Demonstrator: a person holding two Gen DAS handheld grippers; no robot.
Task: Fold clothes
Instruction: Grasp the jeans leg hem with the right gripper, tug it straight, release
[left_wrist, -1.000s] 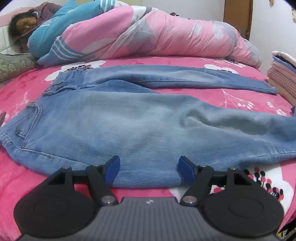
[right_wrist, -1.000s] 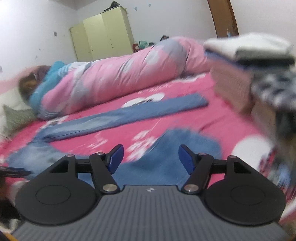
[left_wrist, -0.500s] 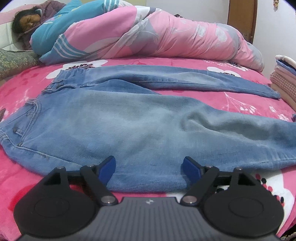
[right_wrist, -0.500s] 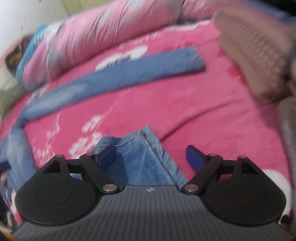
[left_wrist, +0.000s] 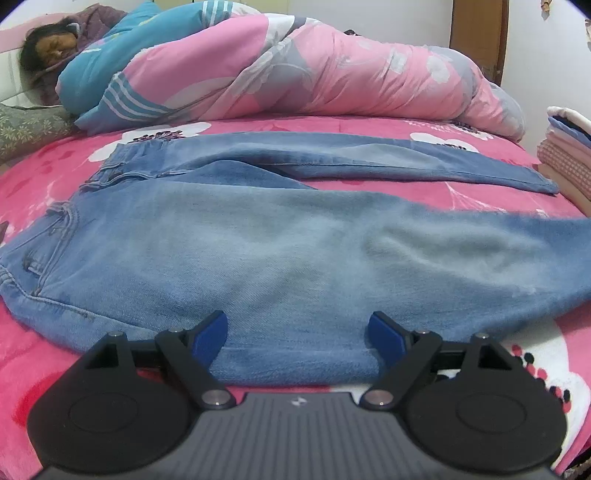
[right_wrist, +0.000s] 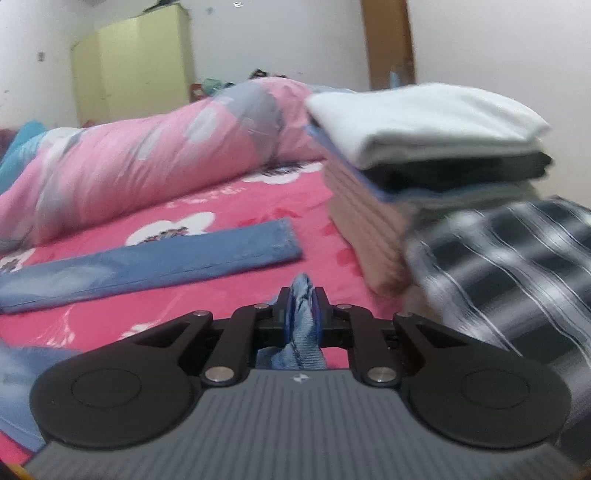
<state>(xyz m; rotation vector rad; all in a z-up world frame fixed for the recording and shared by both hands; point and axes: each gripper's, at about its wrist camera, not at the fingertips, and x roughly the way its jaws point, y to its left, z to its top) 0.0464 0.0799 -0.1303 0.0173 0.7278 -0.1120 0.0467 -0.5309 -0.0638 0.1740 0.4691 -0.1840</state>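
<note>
In the left wrist view, the left gripper (left_wrist: 295, 334) sits low over the near edge of the bed (left_wrist: 48, 173) with its blue-padded fingers spread wide, nothing between them. The jeans (left_wrist: 258, 258) lie flat on the pink flowered bed cover, waistband toward the left edge, one leg running across just ahead of the fingers and the other leg stretched farther back toward the right. Behind them a pink and blue quilt (left_wrist: 295, 74) covers a person (left_wrist: 51, 48) lying along the far edge of the bed. A stack of folded clothes (left_wrist: 565, 155) sits at the right edge.

In the right wrist view, the right gripper (right_wrist: 301, 314) is closed tight on a bunched bit of the jeans' (right_wrist: 147, 266) denim, which pokes up between the fingers. The other leg lies flat beyond it. The stack of folded clothes (right_wrist: 424, 147) stands just to the right, blurred, with a dark striped cloth (right_wrist: 517, 266) beside it. A pale yellow wardrobe (right_wrist: 133, 62) stands against the far wall.
</note>
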